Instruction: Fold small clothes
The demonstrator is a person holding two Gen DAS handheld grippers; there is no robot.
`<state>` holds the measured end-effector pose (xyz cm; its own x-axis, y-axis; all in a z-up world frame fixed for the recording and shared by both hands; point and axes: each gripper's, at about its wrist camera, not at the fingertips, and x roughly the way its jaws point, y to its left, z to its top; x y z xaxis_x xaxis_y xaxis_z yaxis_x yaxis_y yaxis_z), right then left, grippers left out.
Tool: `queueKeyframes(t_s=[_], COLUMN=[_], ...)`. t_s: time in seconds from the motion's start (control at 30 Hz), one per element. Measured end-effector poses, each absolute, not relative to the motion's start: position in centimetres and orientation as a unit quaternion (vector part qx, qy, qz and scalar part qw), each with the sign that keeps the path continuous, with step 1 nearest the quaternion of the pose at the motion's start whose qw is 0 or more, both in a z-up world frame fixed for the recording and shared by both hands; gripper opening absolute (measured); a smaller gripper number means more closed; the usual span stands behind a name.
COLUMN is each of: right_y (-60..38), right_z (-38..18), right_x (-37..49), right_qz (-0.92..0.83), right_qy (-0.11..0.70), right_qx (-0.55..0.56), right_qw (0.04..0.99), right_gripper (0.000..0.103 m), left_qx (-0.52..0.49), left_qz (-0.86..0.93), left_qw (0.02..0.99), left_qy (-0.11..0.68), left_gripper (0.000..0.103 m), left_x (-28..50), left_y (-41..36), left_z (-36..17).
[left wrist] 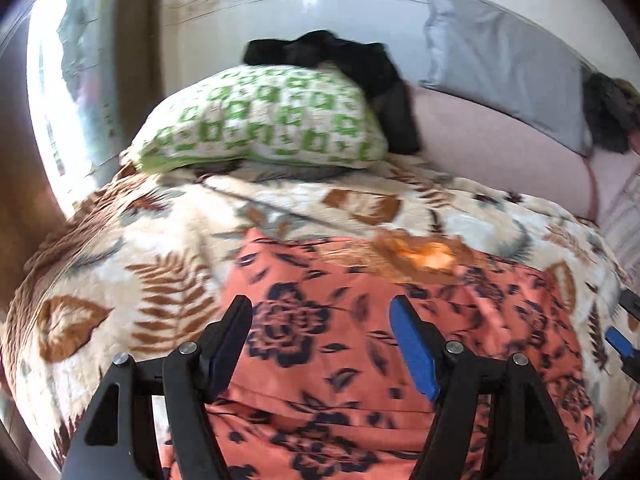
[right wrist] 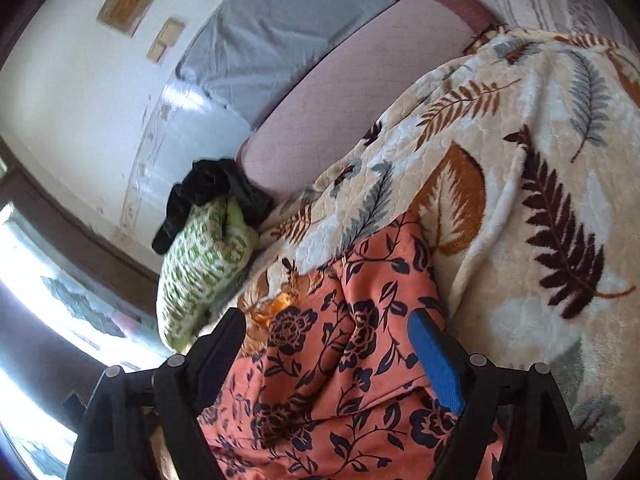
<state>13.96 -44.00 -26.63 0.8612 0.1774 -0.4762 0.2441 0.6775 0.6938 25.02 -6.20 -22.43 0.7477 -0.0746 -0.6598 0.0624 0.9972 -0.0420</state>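
Floral garment [left wrist: 360,360] flat on leaf-print blanket [left wrist: 120,272], left gripper [left wrist: 322,320] and right gripper [right wrist: 328,336] spread wide, holding nothing.

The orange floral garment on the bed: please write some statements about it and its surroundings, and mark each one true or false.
1. The orange floral garment lies on a leaf-patterned blanket. True.
2. The left hand-held gripper is shut on the garment. False: its jaws stand open above it.
3. A black cloth rests by the green-and-white pillow. True.
4. The garment is plain orange. False: it has dark flowers.
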Motion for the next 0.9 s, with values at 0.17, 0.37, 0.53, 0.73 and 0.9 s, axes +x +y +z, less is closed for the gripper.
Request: queueKeyframes(t_s=[0.17, 0.37, 0.53, 0.73, 0.9], right_y=[-36.9, -32.2, -28.2, -28.7, -34.1], right_z=[-26.9, -26.4, -27.5, -31.2, -26.1], right_x=[16.3, 21.8, 30.6, 33.8, 26.8], right_qz=[0.009, -0.011, -0.056, -0.123, -0.130], right_qy=[0.323, 0.349, 0.437, 0.499, 0.427], right_qx=[0.264, 0.203, 0.135, 0.075, 0.117], right_qw=[0.909, 0.915, 0.888, 0.855, 0.887], right_gripper=[0.085, 0.085, 0.085, 0.009, 0.005], left_qx=[0.022, 0.061, 0.021, 0.004, -0.006], left_qz=[0.067, 0.070, 0.049, 0.038, 0.042], left_qw=[0.915, 0.900, 0.890, 0.883, 0.882], left_qy=[0.397, 0.426, 0.453, 0.468, 0.469], left_gripper=[0.072, 0.072, 0.072, 0.072, 0.072], left_x=[27.9, 29.1, 29.8, 30.1, 29.8], left_y=[-3.6, -4.3, -3.1, -2.3, -2.0], left_z=[-28.2, -29.6, -29.5, -29.4, -29.2])
